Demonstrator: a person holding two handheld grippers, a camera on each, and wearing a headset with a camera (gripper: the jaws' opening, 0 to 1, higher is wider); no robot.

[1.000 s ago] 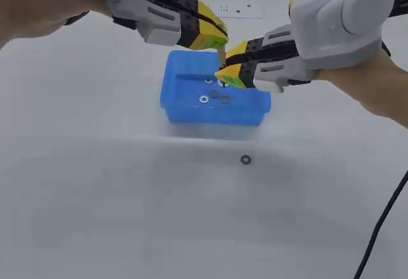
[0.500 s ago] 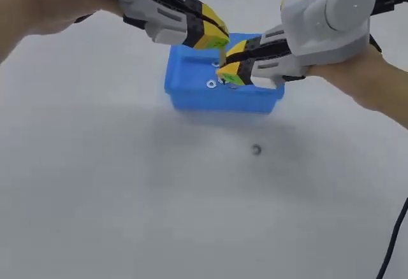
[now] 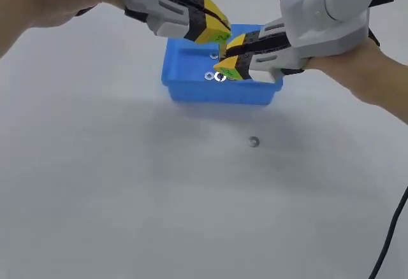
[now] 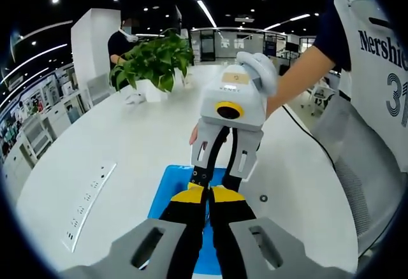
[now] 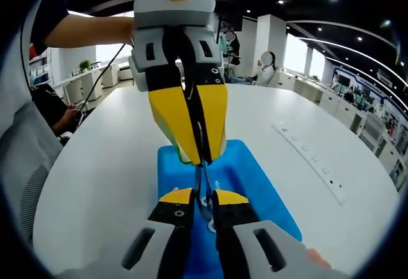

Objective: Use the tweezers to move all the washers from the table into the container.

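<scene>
Over the blue rectangular plastic container, the left tongs are clamped on the thin metal tweezers, with the right tongs close round the legs; squeezing or not, can't tell. Silver washers sit inside. The white shirt reads "Nershi", cut off, and "31". One small grey metal washer lies alone on the white table, well clear of the front wall, bare room all round

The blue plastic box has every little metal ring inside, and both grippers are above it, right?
No: the head view shows one small metal ring on the white table, outside the blue plastic box. The left gripper and right gripper are above it.
</scene>
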